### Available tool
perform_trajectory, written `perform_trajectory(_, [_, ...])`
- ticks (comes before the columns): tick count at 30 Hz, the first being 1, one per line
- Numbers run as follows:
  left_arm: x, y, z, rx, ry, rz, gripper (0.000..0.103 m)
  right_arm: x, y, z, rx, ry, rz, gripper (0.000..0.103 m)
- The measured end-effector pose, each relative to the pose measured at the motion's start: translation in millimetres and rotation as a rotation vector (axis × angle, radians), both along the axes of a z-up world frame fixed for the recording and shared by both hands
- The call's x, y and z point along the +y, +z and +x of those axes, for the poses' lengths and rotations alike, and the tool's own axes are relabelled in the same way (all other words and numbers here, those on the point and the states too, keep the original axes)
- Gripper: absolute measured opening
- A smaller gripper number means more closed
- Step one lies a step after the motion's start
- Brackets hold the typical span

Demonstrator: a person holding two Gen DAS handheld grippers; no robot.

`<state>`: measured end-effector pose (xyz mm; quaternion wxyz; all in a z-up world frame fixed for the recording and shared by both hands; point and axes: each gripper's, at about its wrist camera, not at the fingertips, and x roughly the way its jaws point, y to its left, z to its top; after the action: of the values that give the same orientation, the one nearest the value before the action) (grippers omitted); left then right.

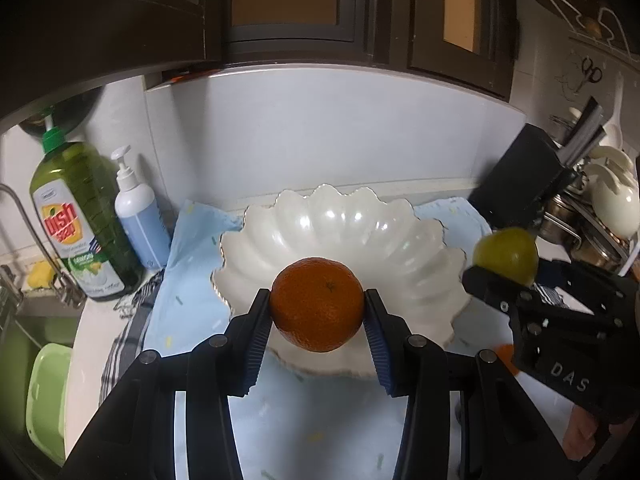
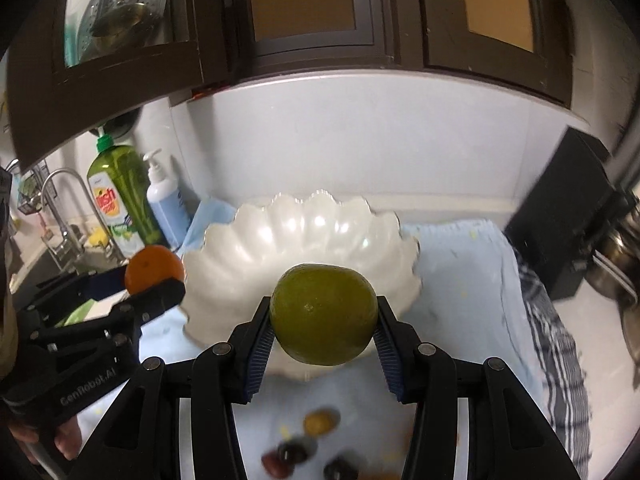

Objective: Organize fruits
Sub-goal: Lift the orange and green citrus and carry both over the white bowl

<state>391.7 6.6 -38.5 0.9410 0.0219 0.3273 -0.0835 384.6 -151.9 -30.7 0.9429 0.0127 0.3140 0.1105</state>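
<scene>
My left gripper [image 1: 317,308] is shut on an orange [image 1: 317,304] and holds it above the near rim of a white scalloped bowl [image 1: 340,224]. My right gripper [image 2: 324,318] is shut on a green citrus fruit [image 2: 324,314], held above the near rim of the same bowl [image 2: 304,232]. Each gripper shows in the other's view: the right one with the green fruit [image 1: 506,256] to the bowl's right, the left one with the orange [image 2: 154,268] to its left. Small blurred fruits [image 2: 320,422] lie on the light blue cloth [image 2: 460,292] below my right gripper.
A green dish soap bottle [image 1: 78,220] and a white pump bottle [image 1: 138,216] stand left of the bowl, beside the sink and faucet [image 2: 60,208]. A black box [image 2: 568,216] and metal pots [image 1: 576,220] stand at the right. Dark cabinets [image 1: 288,8] hang overhead. A checked towel [image 2: 556,344] edges the cloth.
</scene>
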Motion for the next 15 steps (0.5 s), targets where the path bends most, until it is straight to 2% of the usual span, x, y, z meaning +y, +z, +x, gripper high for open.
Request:
perform_trajectory(6, [-2, -7, 40, 0.032, 0.007, 0.041, 0.045, 7, 0, 48, 0.016, 0.029, -0.019, 0.049])
perform_trajectory(15, [4, -32, 101, 0.135, 0.021, 0.061, 0.045, 19, -31, 120, 0.128, 0.077, -0.083, 0.049])
